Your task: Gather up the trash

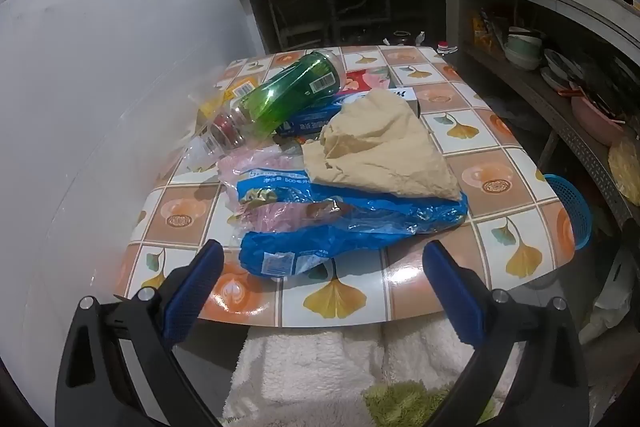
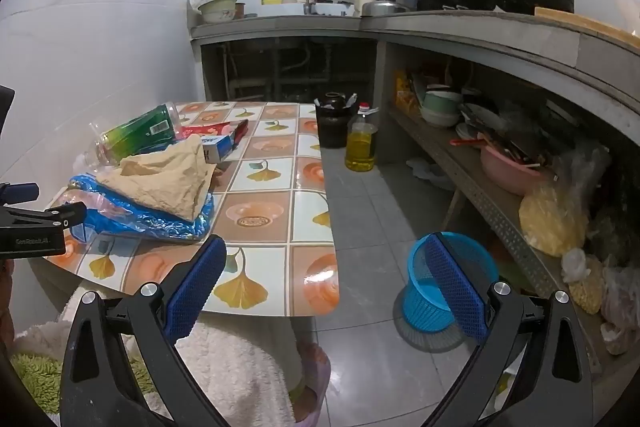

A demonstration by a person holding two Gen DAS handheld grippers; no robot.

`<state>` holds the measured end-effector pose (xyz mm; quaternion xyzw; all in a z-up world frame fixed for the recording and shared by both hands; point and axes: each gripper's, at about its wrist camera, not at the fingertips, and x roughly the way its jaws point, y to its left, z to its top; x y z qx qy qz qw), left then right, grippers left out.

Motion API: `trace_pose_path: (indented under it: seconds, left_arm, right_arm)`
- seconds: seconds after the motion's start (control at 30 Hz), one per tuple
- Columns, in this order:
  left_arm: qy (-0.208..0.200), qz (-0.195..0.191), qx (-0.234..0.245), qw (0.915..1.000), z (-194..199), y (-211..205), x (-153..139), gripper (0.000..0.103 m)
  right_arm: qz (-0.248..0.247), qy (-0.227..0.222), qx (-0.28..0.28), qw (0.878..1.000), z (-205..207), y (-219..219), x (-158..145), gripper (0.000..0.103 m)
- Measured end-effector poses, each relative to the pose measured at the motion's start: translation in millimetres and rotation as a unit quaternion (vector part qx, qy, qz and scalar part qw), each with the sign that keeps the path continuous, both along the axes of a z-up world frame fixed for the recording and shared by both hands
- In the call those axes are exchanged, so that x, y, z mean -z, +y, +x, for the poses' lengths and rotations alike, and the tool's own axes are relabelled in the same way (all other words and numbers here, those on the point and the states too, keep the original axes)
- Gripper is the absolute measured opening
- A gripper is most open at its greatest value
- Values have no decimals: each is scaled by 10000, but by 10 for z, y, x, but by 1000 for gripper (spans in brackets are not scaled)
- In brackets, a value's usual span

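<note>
Hovering above the near edge of the tabletop (image 1: 496, 163), the left tool (image 1: 324, 291) is released, jaws spread wide with nothing between the blue pads. Directly ahead of it, just past its tips, lies the blue plastic bag (image 1: 352, 223), crumpled on the tabletop. A tan crumpled paper (image 1: 380, 151) rests on the bag's far part. Farther ahead and to the tool's left, a green plastic bottle (image 1: 296, 91) lies on its side, leaning on a blue-and-white box (image 1: 316, 117).

The right tool (image 2: 324, 287) is likewise released and empty, held over the tabletop's near right corner. The trash pile lies ahead and to its left. A blue mesh basket (image 2: 420, 291) stands on the floor, partly behind the tool's right pad. An oil bottle (image 2: 362, 143) stands on the floor farther ahead.
</note>
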<state>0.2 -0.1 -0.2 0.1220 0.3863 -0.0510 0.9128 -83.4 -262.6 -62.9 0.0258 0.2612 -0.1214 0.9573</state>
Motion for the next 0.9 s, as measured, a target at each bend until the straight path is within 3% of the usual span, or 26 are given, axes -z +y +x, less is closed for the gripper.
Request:
trace_pose_path:
  seconds: [0.9]
  left_arm:
    - [47, -35, -4, 10000, 6, 26, 37, 98]
  right_arm:
    - [-14, 31, -14, 10000, -17, 11, -37, 95]
